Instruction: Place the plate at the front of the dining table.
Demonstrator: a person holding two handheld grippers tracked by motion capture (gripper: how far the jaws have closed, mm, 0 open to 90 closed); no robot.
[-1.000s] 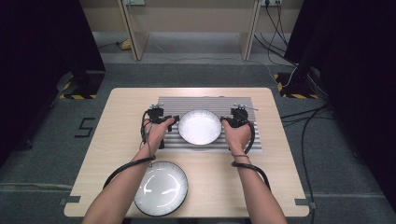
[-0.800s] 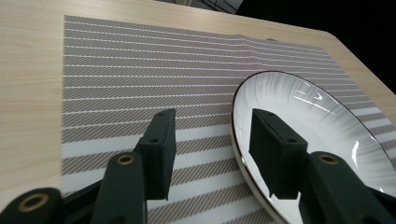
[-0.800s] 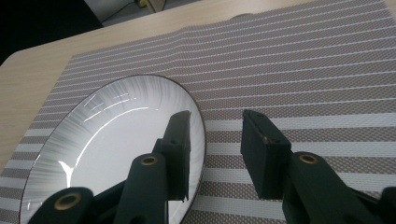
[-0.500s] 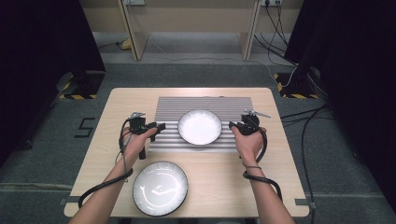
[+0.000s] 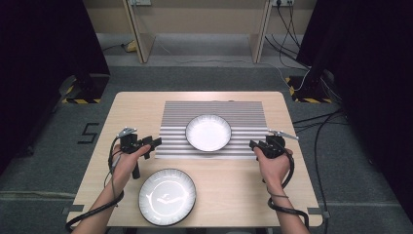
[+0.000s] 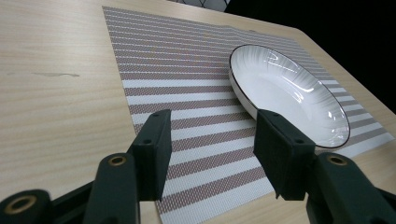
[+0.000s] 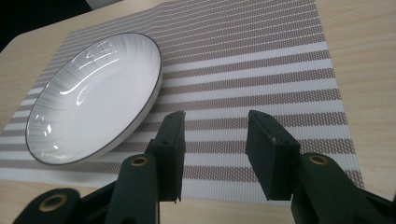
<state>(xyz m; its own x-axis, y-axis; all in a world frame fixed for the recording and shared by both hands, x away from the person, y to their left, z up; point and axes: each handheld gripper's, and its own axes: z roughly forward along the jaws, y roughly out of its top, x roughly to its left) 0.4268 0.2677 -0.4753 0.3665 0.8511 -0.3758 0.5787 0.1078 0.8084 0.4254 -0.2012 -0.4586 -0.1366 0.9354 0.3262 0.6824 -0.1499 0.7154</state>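
Observation:
A white plate with a dark rim (image 5: 208, 132) (image 6: 289, 93) (image 7: 93, 98) rests on the striped placemat (image 5: 214, 109) (image 6: 187, 70) (image 7: 261, 60). My left gripper (image 5: 156, 144) (image 6: 212, 144) hovers at the mat's left front corner, open and holding nothing. My right gripper (image 5: 254, 145) (image 7: 215, 144) stands off the mat's right front corner, open and empty too. Both sets of jaws have just been opening, with nothing between them. A second white plate (image 5: 167, 196) lies on the bare table near the front edge.
The wooden table (image 5: 292, 195) stands on grey carpet. A cable trails from each gripper, the right one (image 5: 288, 210) looping toward the front edge. Dark curtains flank both sides, and more cables lie on the floor at the right.
Both grippers have let go of the plate on the mat and drawn away from it, the left leftward and the right rightward, both toward the front. Their jaws stand wider.

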